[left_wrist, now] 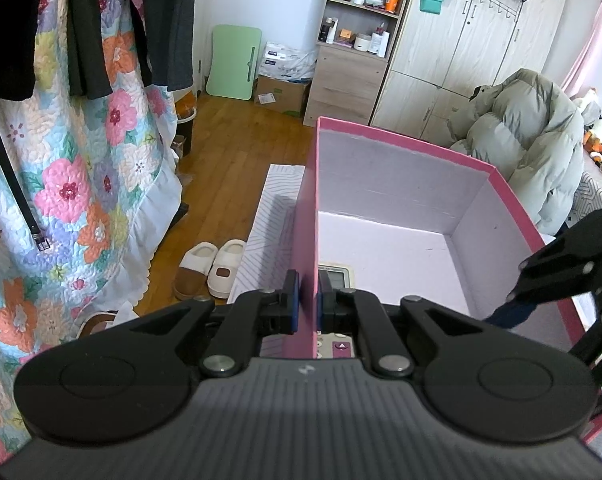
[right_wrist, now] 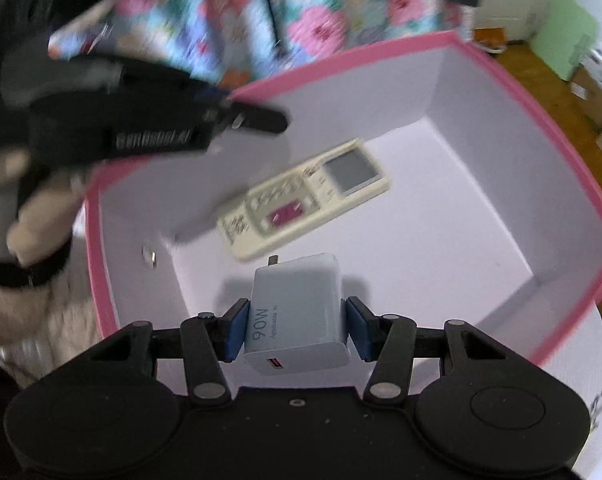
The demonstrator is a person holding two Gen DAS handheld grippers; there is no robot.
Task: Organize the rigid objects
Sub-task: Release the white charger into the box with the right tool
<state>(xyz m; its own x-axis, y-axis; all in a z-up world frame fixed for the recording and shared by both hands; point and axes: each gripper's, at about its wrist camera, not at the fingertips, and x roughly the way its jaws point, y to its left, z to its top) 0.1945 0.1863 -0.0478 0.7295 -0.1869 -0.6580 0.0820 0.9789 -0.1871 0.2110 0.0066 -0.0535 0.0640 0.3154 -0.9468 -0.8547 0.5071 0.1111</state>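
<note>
A pink box (left_wrist: 401, 136) with a pale lilac inside stands open. My left gripper (left_wrist: 309, 304) is shut on its left wall, one pad on each side. A cream remote control (right_wrist: 305, 204) lies on the box floor; part of it shows in the left wrist view (left_wrist: 337, 276). My right gripper (right_wrist: 297, 330) is shut on a white 90W charger (right_wrist: 297, 312) and holds it above the box floor, near the box's front wall. The box rim shows in the right wrist view (right_wrist: 541, 100). The left gripper (right_wrist: 229, 114) appears blurred at the box's far left wall.
A floral quilt (left_wrist: 81, 184) and dark clothes hang at the left. Slippers (left_wrist: 213, 268) sit on the wooden floor beside a striped mat (left_wrist: 273, 208). A padded jacket (left_wrist: 533, 148) lies at the right. Shelves and wardrobes (left_wrist: 461, 40) stand at the back.
</note>
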